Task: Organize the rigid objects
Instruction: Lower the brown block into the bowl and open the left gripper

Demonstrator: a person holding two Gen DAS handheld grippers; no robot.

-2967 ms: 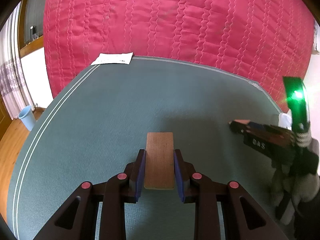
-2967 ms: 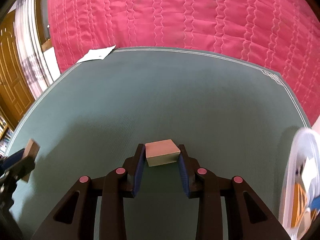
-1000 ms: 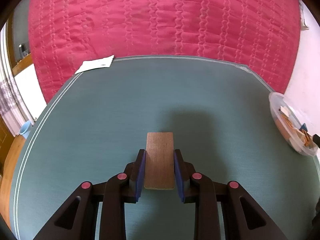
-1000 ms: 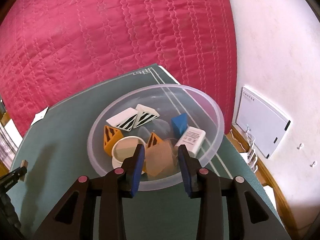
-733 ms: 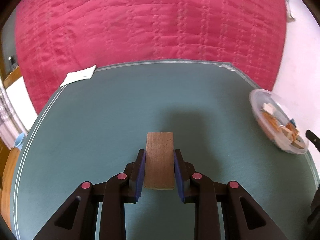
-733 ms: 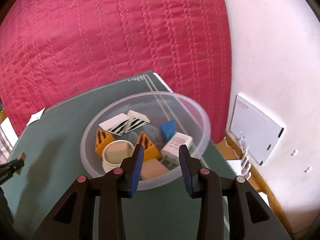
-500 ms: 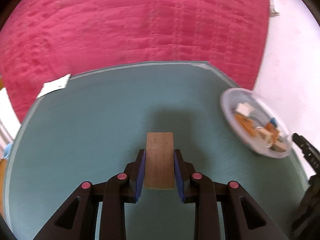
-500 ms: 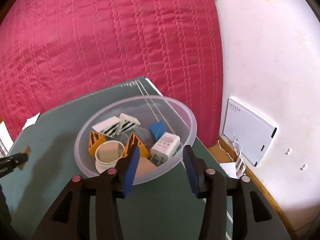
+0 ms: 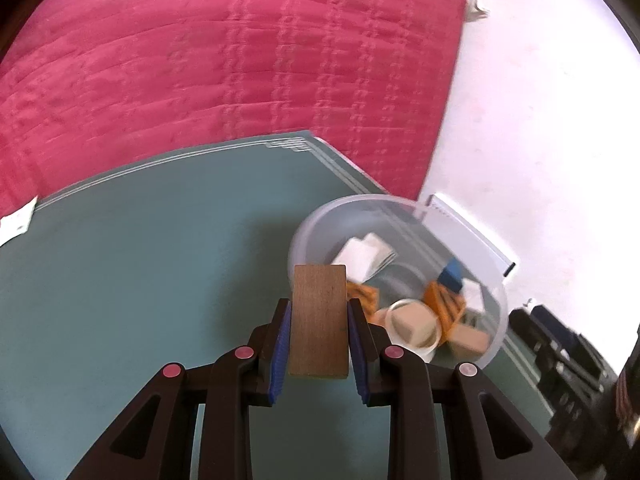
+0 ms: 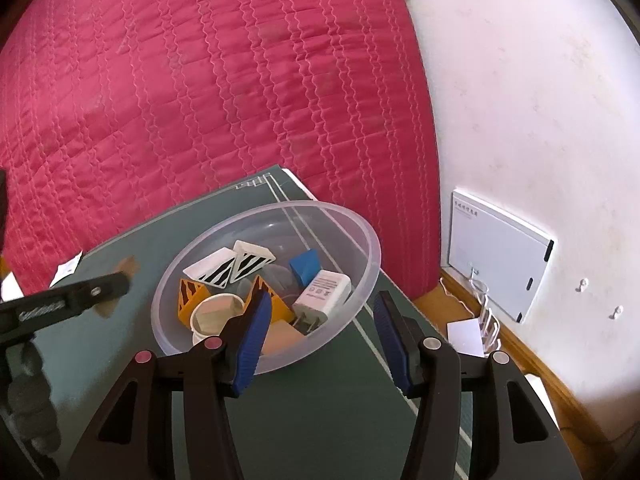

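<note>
My left gripper [image 9: 318, 312] is shut on a flat brown wooden block [image 9: 319, 320], held above the green table at the near-left rim of the clear plastic bowl [image 9: 496, 280]. My right gripper [image 10: 322, 308] is open and empty at the bowl's [image 10: 360, 236] near rim. The bowl holds striped white wedges [image 10: 228, 266], orange wedges [image 10: 192, 298], a blue piece [image 10: 305, 264], a white charger [image 10: 324, 292], a white cup [image 10: 212, 314] and a tan block [image 10: 284, 338]. In the right wrist view the left gripper [image 10: 116, 284] with its block shows left of the bowl.
The green table [image 9: 140, 272] has its corner just beyond the bowl. A red quilted cover [image 10: 200, 100] hangs behind it. A white wall [image 10: 540, 120] with a white panel [image 10: 500, 264] is to the right. White paper [image 9: 16, 222] lies at the table's far left edge.
My left gripper swung right with the wooden block until it reached the bowl. My right gripper let the tan block go into the bowl, opened wide and drew back a little.
</note>
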